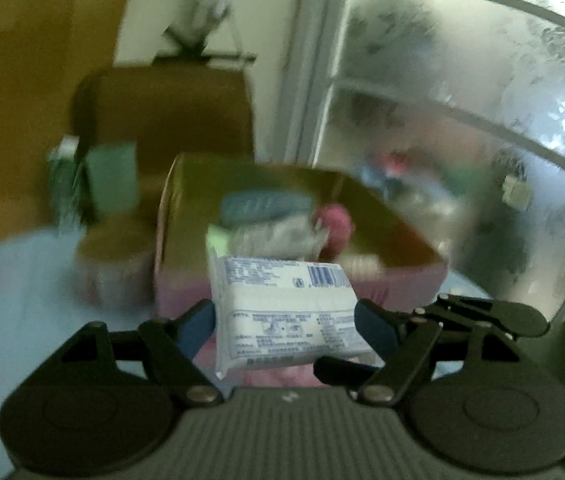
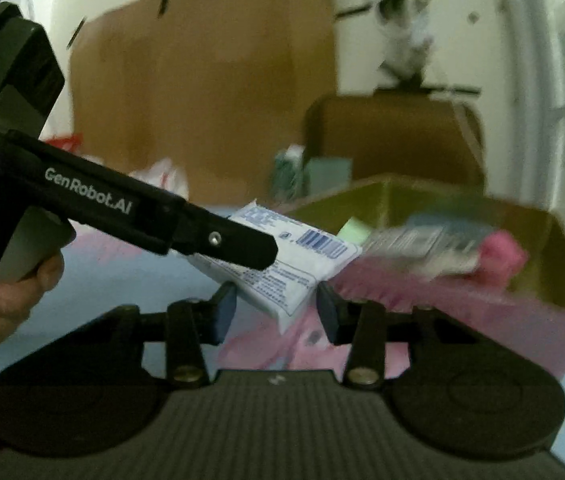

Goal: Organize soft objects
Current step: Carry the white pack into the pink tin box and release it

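My left gripper (image 1: 284, 320) pinches the white tissue pack (image 1: 282, 312), centre frame, before the pink box (image 1: 302, 288). Risk: a soft pack can slip from the pads. My right gripper (image 2: 276, 308) stands half spread, empty. Legible: "GenRobot.AI" at left; the pack's barcode print is unreadable.

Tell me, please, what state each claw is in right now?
Left claw: closed on the white tissue pack, held off the table.
Right claw: open, gripping nothing.
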